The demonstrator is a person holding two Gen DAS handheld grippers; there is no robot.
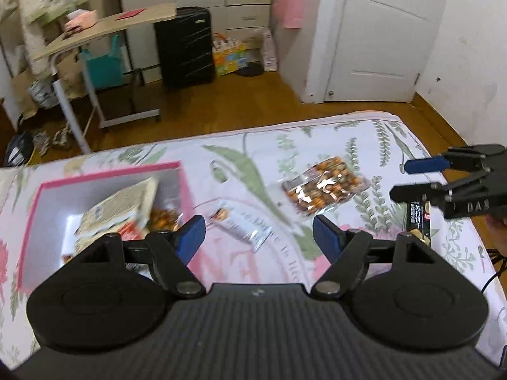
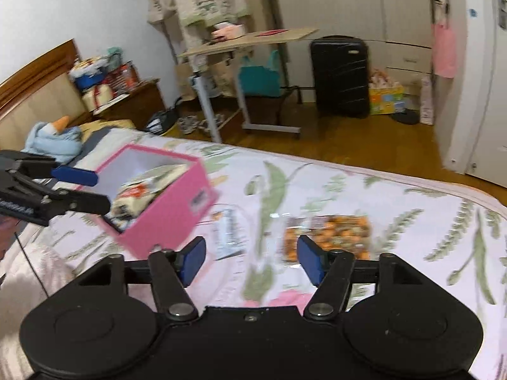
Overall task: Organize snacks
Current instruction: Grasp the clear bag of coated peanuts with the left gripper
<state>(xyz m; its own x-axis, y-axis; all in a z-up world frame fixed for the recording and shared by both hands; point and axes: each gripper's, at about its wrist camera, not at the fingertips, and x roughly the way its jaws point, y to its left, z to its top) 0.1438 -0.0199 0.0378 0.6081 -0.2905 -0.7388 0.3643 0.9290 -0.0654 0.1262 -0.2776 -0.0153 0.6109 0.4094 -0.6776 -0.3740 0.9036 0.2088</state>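
Square pink box (image 2: 164, 218); crinkly clear nut packet (image 2: 326, 237); floral bedsheet (image 2: 412, 221).

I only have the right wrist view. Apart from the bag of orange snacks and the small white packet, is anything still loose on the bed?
Observer: Yes. The left wrist view shows a dark packet on the bedspread, just below the right tongs.
Operator: Are those tongs holding it?
Observer: No. Seen from that side, the packet lies under the lower finger, not in the gap.
Operator: Is anything in the pink box besides the beige pack?
Observer: Yes. The left view looks down into the box and shows an orange snack bag beside that pack.
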